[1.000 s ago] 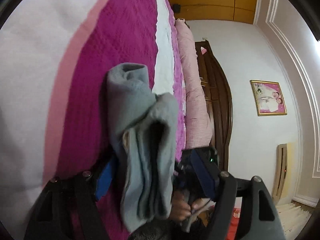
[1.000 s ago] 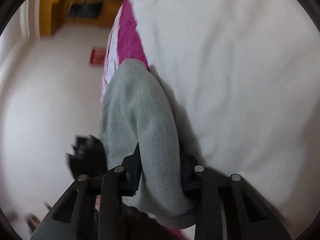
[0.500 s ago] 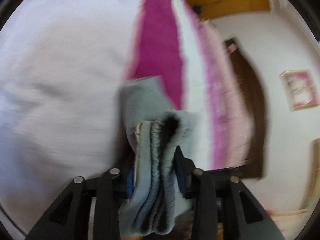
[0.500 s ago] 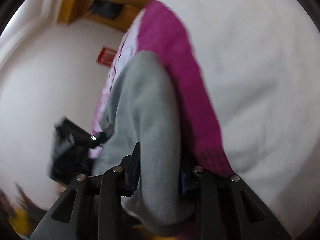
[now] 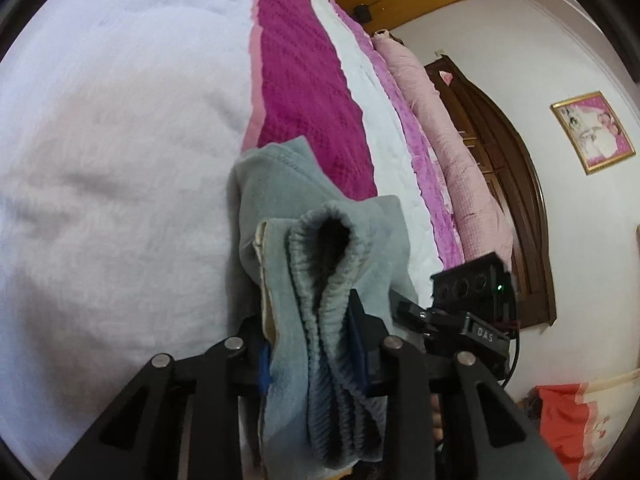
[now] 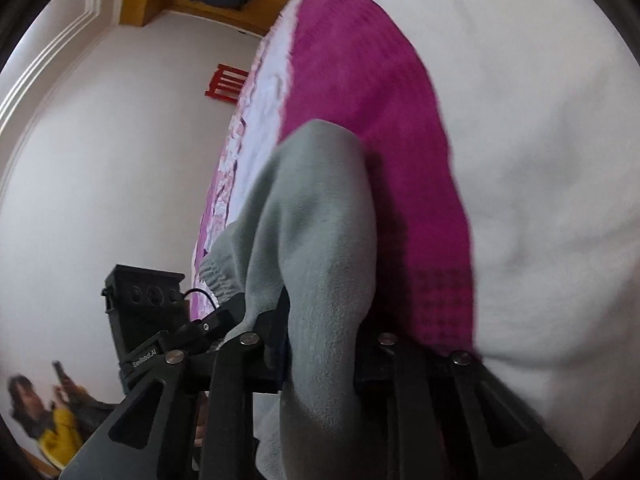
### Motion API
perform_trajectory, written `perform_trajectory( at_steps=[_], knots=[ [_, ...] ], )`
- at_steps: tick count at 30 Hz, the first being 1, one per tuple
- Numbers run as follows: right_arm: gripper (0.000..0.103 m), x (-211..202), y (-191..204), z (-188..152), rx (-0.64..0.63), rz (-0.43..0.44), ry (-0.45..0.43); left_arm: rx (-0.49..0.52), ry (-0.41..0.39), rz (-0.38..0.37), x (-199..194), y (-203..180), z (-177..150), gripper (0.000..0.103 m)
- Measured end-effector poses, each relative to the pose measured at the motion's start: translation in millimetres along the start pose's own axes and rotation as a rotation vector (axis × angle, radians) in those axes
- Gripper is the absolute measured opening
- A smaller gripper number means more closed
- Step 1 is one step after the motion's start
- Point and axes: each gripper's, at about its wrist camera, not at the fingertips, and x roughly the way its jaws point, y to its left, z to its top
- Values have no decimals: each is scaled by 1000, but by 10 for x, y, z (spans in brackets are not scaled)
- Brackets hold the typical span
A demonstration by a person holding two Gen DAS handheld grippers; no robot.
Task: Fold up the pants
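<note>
Grey pants (image 5: 320, 264), bunched in several layers, centre of both views, raised over the white and magenta bed cover (image 5: 120, 160). Soft, light, limp fleece; likely to sag and slide layer over layer, not fragile. Best taken at the thick ribbed waistband or a stitched hem. Left gripper (image 5: 310, 354), lower centre: jaws closing, pinching the stacked waistband edges. Right gripper (image 6: 320, 344), lower centre: jaws closing, pinching a rounded fold of the pants. Beyond the bed: wooden headboard (image 5: 516, 184) and framed picture (image 5: 592, 132), right.
</note>
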Motion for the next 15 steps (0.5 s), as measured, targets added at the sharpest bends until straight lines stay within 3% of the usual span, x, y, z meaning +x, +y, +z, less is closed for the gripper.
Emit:
perform_trajectory(
  at_steps=[3,7,9,15],
  knots=[
    [22,-162,111,-8,-28,32,-74,45,-17,18,-51,-140,17,30],
    [22,-118,220,112,-100,-10,-130,50,-32,-56,-211,-270,115,29],
    [22,-23,264,369,-143,-27,-139,90,-45,-28,-206,-384,270,29],
    [21,385,101,1165,-59,-12,-111,171,-45,53,151,-629,1006,29]
  ],
)
